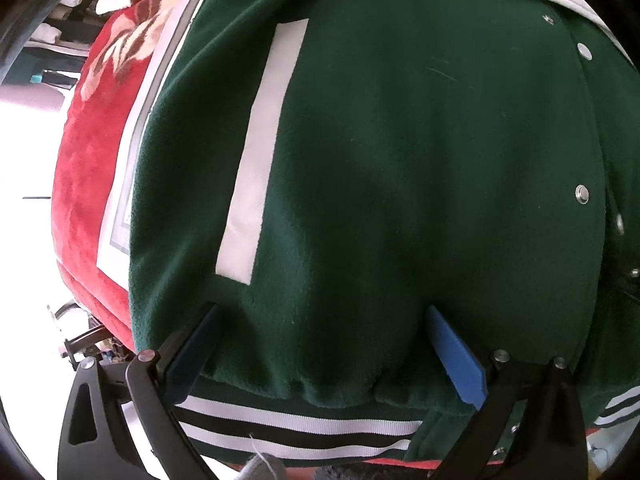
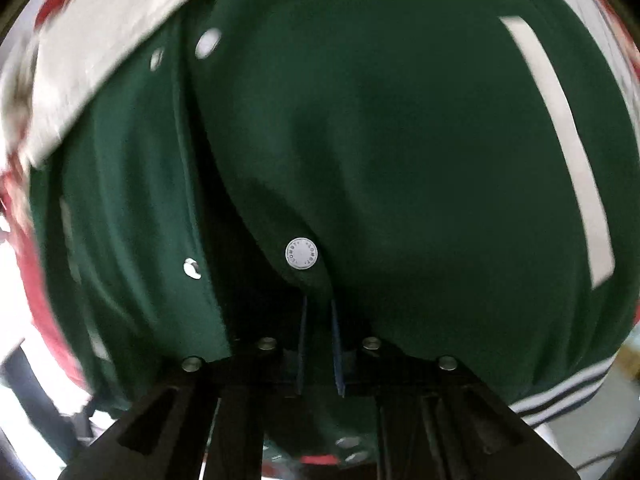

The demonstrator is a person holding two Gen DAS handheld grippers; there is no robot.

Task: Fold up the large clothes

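While both point steeply down | left gripper (image 1: 320, 312) jaws wide | right gripper (image 2: 318, 300) pinching jacket (image 2: 400, 160)

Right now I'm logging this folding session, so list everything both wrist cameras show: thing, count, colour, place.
jacket: one, dark green, spread flat, fills both views
pocket strip: one, white, on the jacket's front panel
snap buttons: several, silver, along the front opening edges
hem band: one, black and white stripes, at the jacket's near edge
sleeve: one, white, across the far side of the jacket
blanket: one, red with a pale flower pattern, under the jacket
left gripper: one, black with blue fingers, open, fingers pressed onto the green cloth above the hem
right gripper: one, black with blue fingers, shut on a fold of the jacket just below a snap
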